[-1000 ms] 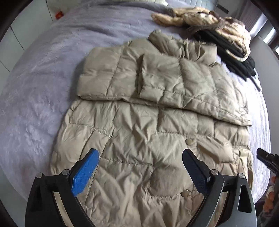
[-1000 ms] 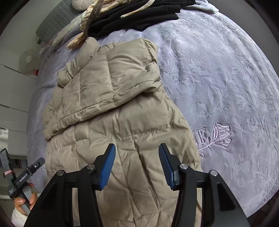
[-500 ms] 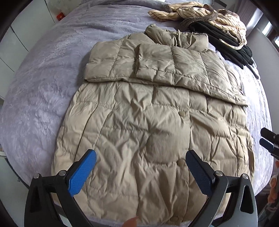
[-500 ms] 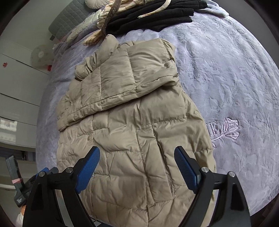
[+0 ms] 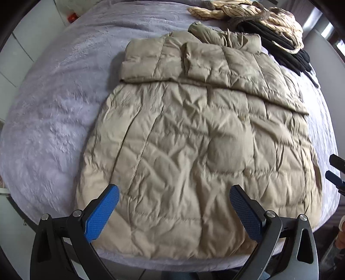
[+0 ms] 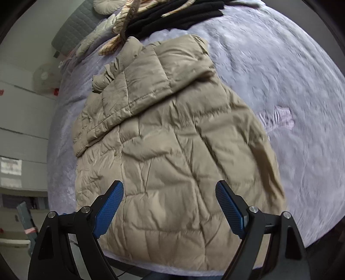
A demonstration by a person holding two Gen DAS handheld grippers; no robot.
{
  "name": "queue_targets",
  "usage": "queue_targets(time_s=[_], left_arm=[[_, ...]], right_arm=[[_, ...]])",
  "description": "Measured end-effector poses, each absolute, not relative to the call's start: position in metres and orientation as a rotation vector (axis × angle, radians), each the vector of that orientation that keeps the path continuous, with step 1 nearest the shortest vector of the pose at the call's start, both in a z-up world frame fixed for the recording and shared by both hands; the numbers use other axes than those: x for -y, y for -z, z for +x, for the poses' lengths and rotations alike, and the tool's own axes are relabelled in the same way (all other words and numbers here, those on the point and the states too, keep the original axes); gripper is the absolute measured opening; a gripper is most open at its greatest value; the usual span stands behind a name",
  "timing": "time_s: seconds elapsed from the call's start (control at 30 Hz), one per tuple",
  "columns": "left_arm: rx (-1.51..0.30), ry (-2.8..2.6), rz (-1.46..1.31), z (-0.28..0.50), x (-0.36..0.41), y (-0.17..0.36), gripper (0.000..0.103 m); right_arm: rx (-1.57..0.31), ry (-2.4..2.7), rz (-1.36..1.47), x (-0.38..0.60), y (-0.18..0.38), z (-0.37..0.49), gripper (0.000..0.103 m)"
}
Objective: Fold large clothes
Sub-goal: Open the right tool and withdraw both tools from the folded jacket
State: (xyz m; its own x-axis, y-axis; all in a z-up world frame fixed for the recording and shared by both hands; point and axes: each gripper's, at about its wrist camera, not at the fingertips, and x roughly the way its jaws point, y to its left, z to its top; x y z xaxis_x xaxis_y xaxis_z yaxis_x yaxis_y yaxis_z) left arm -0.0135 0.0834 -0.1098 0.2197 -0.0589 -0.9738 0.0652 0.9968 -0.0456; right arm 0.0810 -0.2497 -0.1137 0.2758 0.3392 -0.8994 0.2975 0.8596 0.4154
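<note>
A beige quilted puffer jacket (image 5: 194, 140) lies flat on the lavender bed cover (image 5: 54, 107), its sleeves folded across the chest and its hem at the near bed edge. It also shows in the right wrist view (image 6: 172, 140). My left gripper (image 5: 174, 209) is open and empty, above the hem on the jacket's left half. My right gripper (image 6: 170, 204) is open and empty, above the hem on the right half. The right gripper's tip shows at the edge of the left wrist view (image 5: 335, 172).
A pile of black and striped beige clothes (image 5: 269, 28) lies at the far end of the bed; it also shows in the right wrist view (image 6: 172, 15). White cabinets (image 6: 19, 129) and a fan (image 6: 44, 77) stand left of the bed.
Both grippers have pulled back toward the near bed edge and risen, so the whole jacket and its hem show. The right gripper's jaws have opened wider.
</note>
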Motion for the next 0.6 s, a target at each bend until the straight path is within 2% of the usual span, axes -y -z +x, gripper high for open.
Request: queue_targets(time_s=[0.33, 0.6], left_arm=[[-1.352, 0.155, 0.041, -0.041, -0.115, 0.114, 0.103], [-1.353, 0.148, 0.005, -0.056, -0.143, 0.113, 0.103]], right_arm=[[-1.306, 0.083, 0.717, 0.23, 0.118, 0.012, 0.089], [-1.355, 0.117, 0.711, 0.219, 0.118, -0.003, 0.089]])
